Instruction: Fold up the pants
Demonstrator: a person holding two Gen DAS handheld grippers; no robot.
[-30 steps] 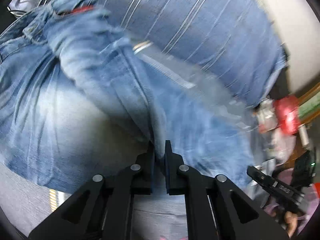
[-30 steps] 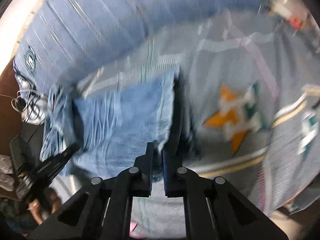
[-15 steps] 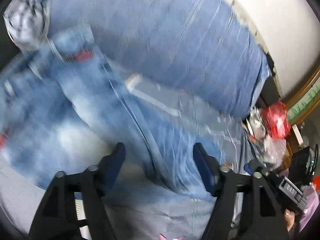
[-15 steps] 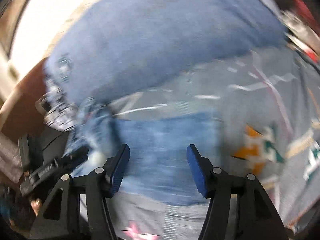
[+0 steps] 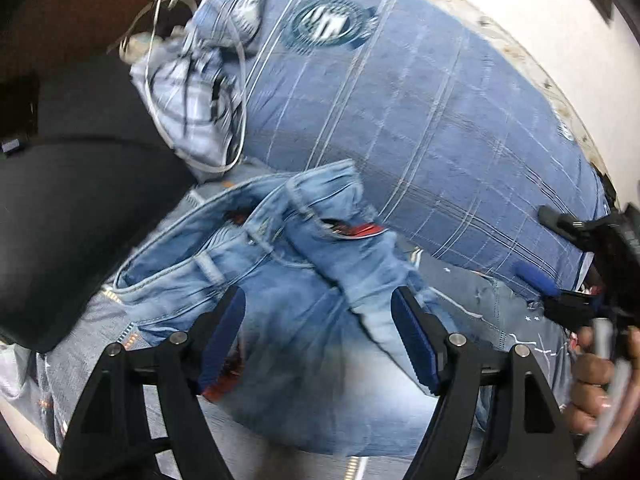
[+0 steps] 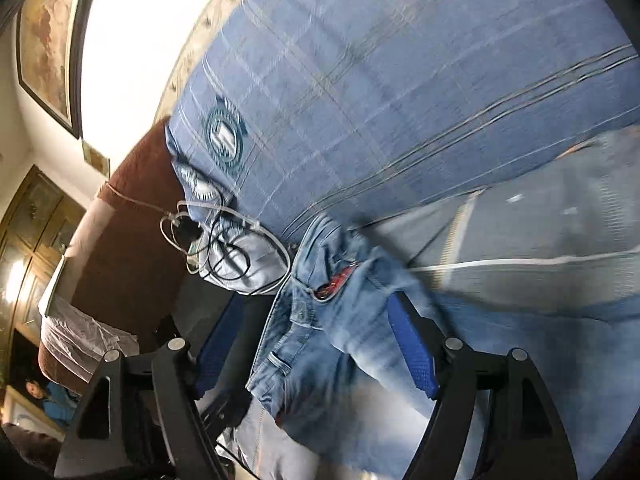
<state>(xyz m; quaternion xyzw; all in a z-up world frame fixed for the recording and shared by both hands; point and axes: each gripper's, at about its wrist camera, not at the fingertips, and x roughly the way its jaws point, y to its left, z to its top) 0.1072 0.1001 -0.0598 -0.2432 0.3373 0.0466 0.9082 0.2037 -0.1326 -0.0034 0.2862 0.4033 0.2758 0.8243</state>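
Hovering over light-blue denim pants, left gripper spread wide, blue pads well apart, nothing between them but open air above the fabric. Same for right gripper: jaws wide, blue pads clear of the cloth, nothing held. Pants lying bunched on a grey patterned bedsheet, waistband end crumpled toward the far side, red inner label peeking out at a pocket opening; also visible as a red patch in the right wrist view. One leg folded across the rest, running diagonally toward the left gripper's right finger. Fabric blurred near the bottom of both views, so exact fold edges hard to tell. Behind the pants, touching the waistband end, a big blue striped pillow with a round teal emblem. Tangle of white cable on a pale cloth bundle just beside the pillow's end. Black cushion to the left in the left wrist view. Right gripper also visible at the right edge of the left wrist view, hand on its handle, open there too.
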